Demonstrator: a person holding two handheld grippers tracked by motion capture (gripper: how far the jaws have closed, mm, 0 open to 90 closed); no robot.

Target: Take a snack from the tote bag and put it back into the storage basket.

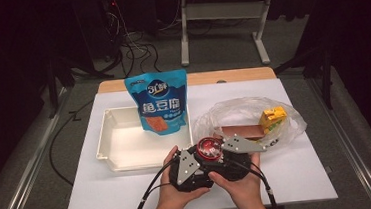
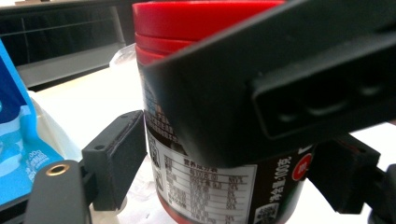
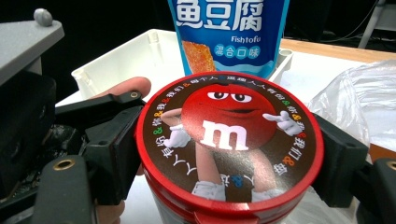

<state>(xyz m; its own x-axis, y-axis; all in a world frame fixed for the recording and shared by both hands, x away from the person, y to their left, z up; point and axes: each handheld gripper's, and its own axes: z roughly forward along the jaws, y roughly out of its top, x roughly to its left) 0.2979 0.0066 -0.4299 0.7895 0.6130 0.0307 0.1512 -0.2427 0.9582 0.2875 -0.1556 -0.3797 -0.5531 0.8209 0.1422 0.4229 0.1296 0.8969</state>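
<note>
two grippers on one thing here: a round can with a red lid and a dark printed label, standing on the white table board right in front of the person, just at the mouth of the clear plastic bag.

the right gripper has its black pads up against both sides of the red rim, so i'd say it's clamped on the can at lid height, jaws quite wide because the lid is wide. the left gripper sits lower, with its jaws either side of the can's body. its near pad looks right at the label, but i can't tell if it's actually pressing or standing a hair off. my guess is one holds the body steady while the other works the top, or it's a handover between hands.

stuff around: a white plastic tray is just to the left, with a blue stand-up pouch of fish tofu propped upright at its far right corner. inside the bag are a yellow carton and a flat brown box.

what's in the way: mostly the grippers themselves. from the left gripper view the other gripper's jaw crosses the upper half of the can, so they're crowded. the crinkly bag sits just behind it too.
</note>
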